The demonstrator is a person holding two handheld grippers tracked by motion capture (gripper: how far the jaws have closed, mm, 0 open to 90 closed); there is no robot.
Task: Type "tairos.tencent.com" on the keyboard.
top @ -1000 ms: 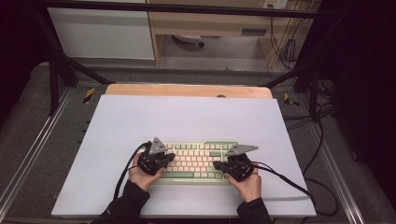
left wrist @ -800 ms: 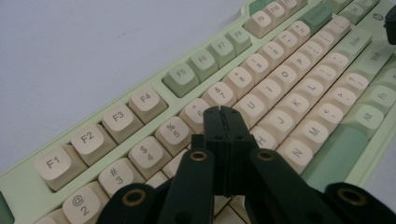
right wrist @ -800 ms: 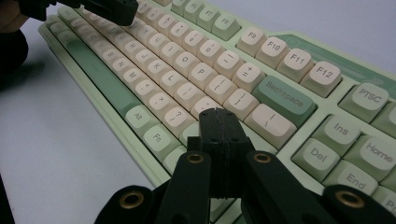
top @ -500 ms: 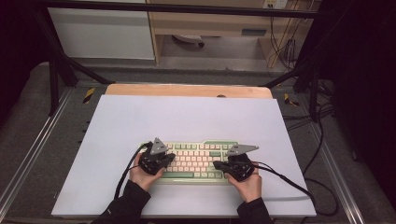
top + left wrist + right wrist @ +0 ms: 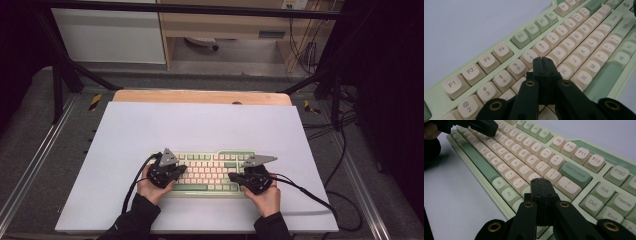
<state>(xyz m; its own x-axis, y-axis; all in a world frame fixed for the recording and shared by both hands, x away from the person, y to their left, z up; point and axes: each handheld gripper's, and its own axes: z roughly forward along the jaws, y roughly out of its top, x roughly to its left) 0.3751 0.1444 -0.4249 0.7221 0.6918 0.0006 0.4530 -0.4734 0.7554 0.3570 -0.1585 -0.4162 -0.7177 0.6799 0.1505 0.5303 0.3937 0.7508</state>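
Observation:
A pale green keyboard (image 5: 212, 172) with cream keys lies on the white mat near the front edge. My left gripper (image 5: 176, 171) rests over its left end, jaws shut with nothing between them. In the left gripper view the closed tips (image 5: 542, 60) sit over the keyboard (image 5: 584, 47) near the 6 and Y keys. My right gripper (image 5: 235, 177) is over the right end, also shut and empty. In the right gripper view its tips (image 5: 541, 181) hover by the Enter area of the keyboard (image 5: 524, 152), below the green Backspace key (image 5: 575, 175). The left gripper (image 5: 484, 126) shows at the top left there.
The white mat (image 5: 200, 130) covers a wooden table (image 5: 200, 96) and has bare room behind and beside the keyboard. Black cables (image 5: 310, 192) trail from both grippers across the mat. Dark frame bars (image 5: 57, 75) and floor cables (image 5: 345, 125) flank the table.

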